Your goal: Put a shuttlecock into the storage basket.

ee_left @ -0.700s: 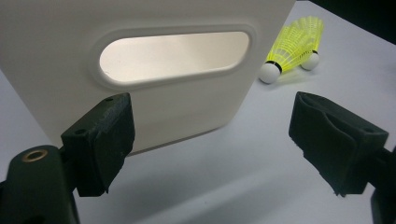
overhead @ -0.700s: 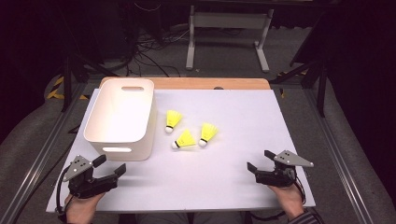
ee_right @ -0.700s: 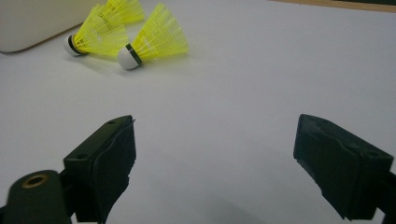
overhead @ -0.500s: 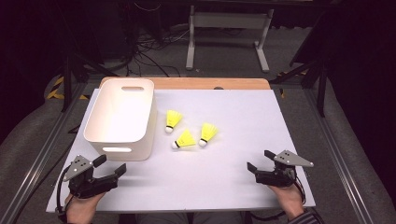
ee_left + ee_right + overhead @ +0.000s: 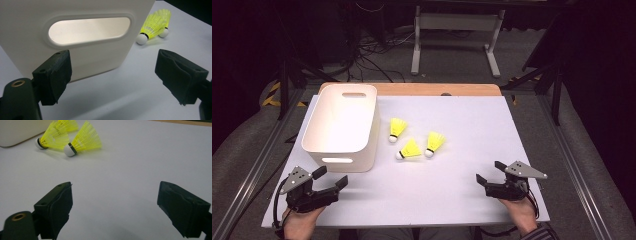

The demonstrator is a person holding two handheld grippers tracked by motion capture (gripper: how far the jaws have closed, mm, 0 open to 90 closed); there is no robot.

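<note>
Three yellow shuttlecocks with white corks lie mid-table: one (image 5: 397, 129) nearest the bin, one (image 5: 409, 149) in front of it, one (image 5: 434, 143) to the right. A white plastic bin (image 5: 342, 125) with handle slots stands at the left. My left gripper (image 5: 332, 176) rests open at the near left, just in front of the bin. In the left gripper view the bin's handle slot (image 5: 87, 28) is close ahead of the jaws (image 5: 115, 75). My right gripper (image 5: 490, 172) rests open at the near right. Its own view shows the shuttlecocks (image 5: 83, 140) well ahead of it (image 5: 115, 202).
The white table top (image 5: 472, 120) has a wooden strip (image 5: 412, 89) along its far edge. Beyond it stand a metal frame (image 5: 457, 30) and floor cables. Metal rails (image 5: 579, 165) run beside the table.
</note>
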